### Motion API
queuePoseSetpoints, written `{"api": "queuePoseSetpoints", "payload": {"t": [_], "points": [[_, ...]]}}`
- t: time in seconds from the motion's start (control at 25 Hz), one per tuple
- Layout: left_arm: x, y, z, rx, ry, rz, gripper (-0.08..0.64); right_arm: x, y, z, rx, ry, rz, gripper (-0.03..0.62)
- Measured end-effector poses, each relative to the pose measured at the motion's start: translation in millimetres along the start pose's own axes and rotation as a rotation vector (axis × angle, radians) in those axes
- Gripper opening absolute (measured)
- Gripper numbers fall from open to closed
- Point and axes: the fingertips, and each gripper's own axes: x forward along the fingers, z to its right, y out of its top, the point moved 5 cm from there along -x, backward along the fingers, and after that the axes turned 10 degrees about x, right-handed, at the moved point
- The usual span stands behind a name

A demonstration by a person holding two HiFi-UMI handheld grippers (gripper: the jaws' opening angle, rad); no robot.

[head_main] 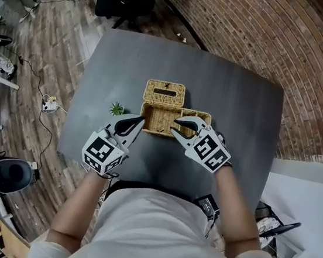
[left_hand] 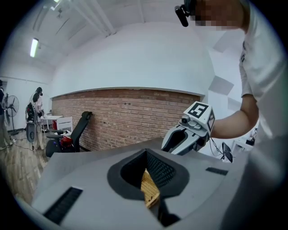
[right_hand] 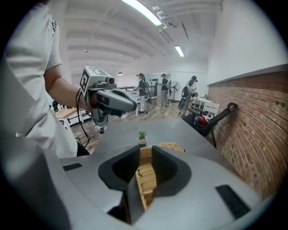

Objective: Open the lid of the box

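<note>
The wicker box [head_main: 171, 122] stands open in the middle of the grey table [head_main: 236, 100]. Its lid [head_main: 164, 92], with a dark slot, lies flat behind it. My left gripper [head_main: 141, 121] hovers at the box's front left corner. Its fingers run almost together, and a sliver of wicker [left_hand: 150, 190] shows in the gap. I cannot tell whether they press on it. My right gripper [head_main: 175, 127] is over the box's front edge with its fingertips apart. Through that gap I see the wicker box [right_hand: 146, 177]. Each gripper view also shows the other gripper, the right gripper [left_hand: 186, 134] in one and the left gripper [right_hand: 110, 99] in the other.
A small potted plant [head_main: 116, 109] stands on the table left of the box and also shows as the plant [right_hand: 142, 137]. A brick wall [head_main: 267, 45] runs behind and to the right. A black chair [head_main: 125, 0] stands beyond the table's far edge. Cables lie on the wooden floor at the left.
</note>
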Motion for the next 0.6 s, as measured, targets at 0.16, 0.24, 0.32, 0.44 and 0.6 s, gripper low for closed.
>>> {"api": "queuePoseSetpoints", "payload": {"t": [0.16, 0.24, 0.32, 0.44, 0.6], "points": [[-10.0, 5.6, 16.1, 0.016, -0.010, 0.016, 0.012, -7.3, 1.7, -20.8, 0.018, -0.006, 0.066, 0.066], [-18.2, 7.1, 22.4, 0.028, -0.019, 0.029, 0.012, -10.5, 5.5, -31.7, 0.026, -0.026, 0.102, 0.058], [-28.2, 7.6, 26.9, 0.036, -0.027, 0.047, 0.012, -13.6, 10.4, -44.7, 0.034, -0.050, 0.142, 0.050], [-45.0, 8.1, 33.7, 0.037, -0.042, 0.074, 0.012, -16.9, 16.0, -65.2, 0.046, -0.080, 0.190, 0.022], [-67.6, 10.8, 42.2, 0.044, -0.072, 0.091, 0.012, -23.8, 19.5, -87.6, 0.082, -0.129, 0.235, 0.009]]}}
